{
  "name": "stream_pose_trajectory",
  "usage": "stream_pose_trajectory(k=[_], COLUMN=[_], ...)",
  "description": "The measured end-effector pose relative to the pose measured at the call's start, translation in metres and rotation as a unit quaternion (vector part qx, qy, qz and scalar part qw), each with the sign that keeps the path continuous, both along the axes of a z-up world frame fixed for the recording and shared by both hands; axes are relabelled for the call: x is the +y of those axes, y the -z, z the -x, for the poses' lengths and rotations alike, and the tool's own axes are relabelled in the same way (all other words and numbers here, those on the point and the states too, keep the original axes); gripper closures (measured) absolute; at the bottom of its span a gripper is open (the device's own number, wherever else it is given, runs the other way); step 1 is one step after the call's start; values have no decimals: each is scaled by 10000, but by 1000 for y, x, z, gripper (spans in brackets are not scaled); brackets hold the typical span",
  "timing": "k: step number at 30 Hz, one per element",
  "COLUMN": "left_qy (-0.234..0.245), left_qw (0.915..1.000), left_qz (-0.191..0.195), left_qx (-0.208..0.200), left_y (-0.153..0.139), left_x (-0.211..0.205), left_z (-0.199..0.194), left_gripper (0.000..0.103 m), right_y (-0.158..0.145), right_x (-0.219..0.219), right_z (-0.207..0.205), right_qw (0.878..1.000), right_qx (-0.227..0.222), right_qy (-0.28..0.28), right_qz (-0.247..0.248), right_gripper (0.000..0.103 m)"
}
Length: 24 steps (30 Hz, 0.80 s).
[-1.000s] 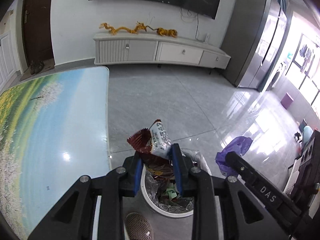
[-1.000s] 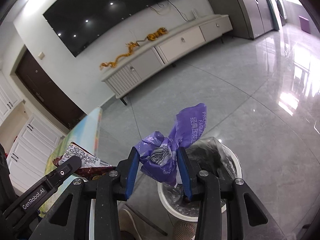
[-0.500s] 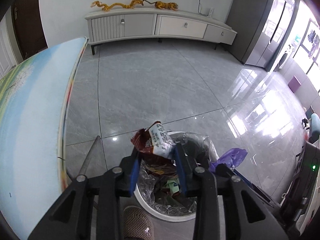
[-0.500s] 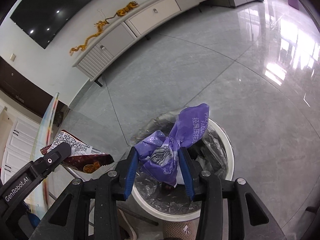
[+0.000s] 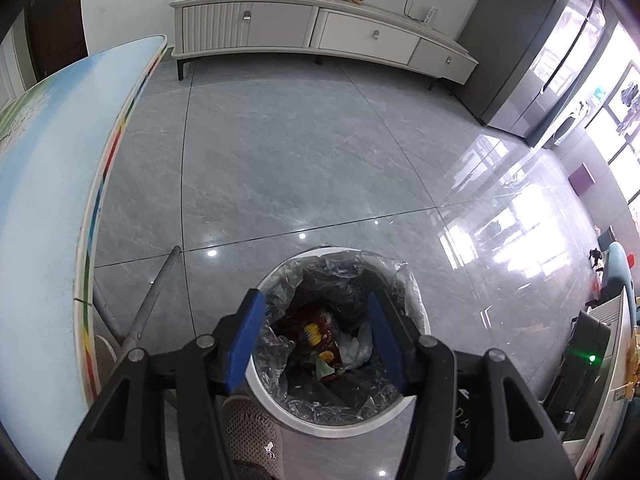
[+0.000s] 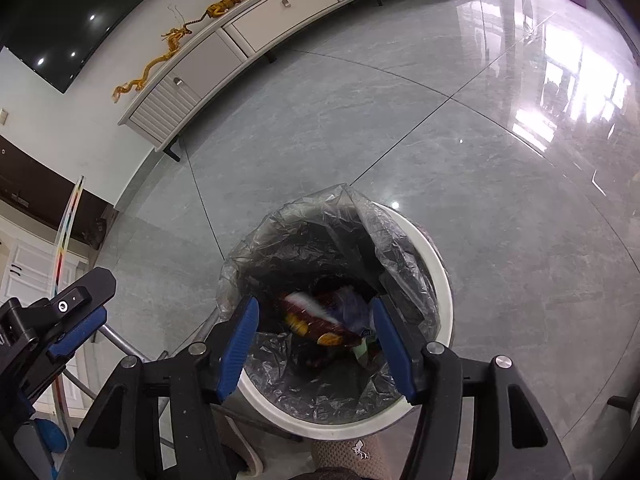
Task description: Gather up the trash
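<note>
Grey tiled floor [image 5: 304, 152], white lined bin [image 6: 436, 264] at its near edge. Both our tools, left tool [image 5: 316, 336] and right tool [image 6: 316, 344], have just been opening, nothing between them; red wrapper [image 5: 316, 330] and purple bag [image 6: 354, 304] now lie in the bin. This load collected.

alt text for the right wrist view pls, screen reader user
The right gripper hangs open and empty over a white trash bin lined with a clear bag, snack wrappers lying inside. The left gripper shows at left, above a grey tiled floor.
</note>
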<state>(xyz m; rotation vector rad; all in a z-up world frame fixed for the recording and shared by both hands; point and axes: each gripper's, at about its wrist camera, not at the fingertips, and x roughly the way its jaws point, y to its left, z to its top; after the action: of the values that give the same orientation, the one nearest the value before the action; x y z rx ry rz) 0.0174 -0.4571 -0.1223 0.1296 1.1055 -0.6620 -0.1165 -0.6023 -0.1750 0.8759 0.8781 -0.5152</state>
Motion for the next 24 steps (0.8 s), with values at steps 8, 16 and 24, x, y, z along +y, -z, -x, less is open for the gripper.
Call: stream_pose_trajectory(k=[8, 16, 24], left_qy=[-168, -289, -603], left_qw=[9996, 9964, 9861], left_qz=[108, 383, 493], left_qx=[-196, -693, -1465], left_y=[-20, -57, -95], left_x=[14, 48, 103], left_z=[7, 20, 28], left_gripper=[50, 38, 33], right_y=[-18, -53, -90], right_x=[3, 31, 72], right_z=[1, -8, -19], right_qw=[9998, 9973, 9902], right_qx=[-73, -215, -420], right_qy=[29, -250, -633], right_qz=[182, 651, 1173], right_gripper=[45, 43, 41])
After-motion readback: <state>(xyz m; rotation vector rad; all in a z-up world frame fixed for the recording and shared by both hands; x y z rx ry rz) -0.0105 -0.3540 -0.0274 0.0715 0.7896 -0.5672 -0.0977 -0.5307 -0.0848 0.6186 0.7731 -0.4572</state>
